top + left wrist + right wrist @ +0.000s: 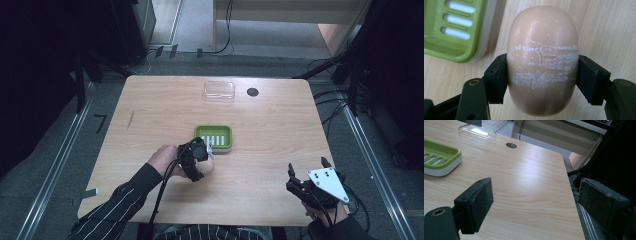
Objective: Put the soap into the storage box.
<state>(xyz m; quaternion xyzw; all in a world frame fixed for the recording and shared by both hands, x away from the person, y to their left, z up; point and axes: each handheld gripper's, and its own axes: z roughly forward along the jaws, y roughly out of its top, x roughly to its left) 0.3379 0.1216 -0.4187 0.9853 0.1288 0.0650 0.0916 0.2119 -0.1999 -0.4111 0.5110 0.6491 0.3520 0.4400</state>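
A pale peach bar of soap [541, 60], scuffed with white streaks, sits between the black jaws of my left gripper [541, 77], which is shut on its sides. The green slotted soap dish [451, 27] lies just beyond it at the upper left. From above, my left gripper [204, 152] hovers at the near left corner of the soap dish [214, 137] in the middle of the table. My right gripper [306, 170] rests near the table's front right corner. Its jaws [534, 202] stand open with nothing between them.
A clear plastic lid [219, 91] lies at the far side of the wooden table [150, 115], with a round cable hole [252, 92] beside it. In the right gripper view the lid [477, 133], hole [511, 145] and dish [439, 160] lie ahead; the table's right edge [571, 195] runs close.
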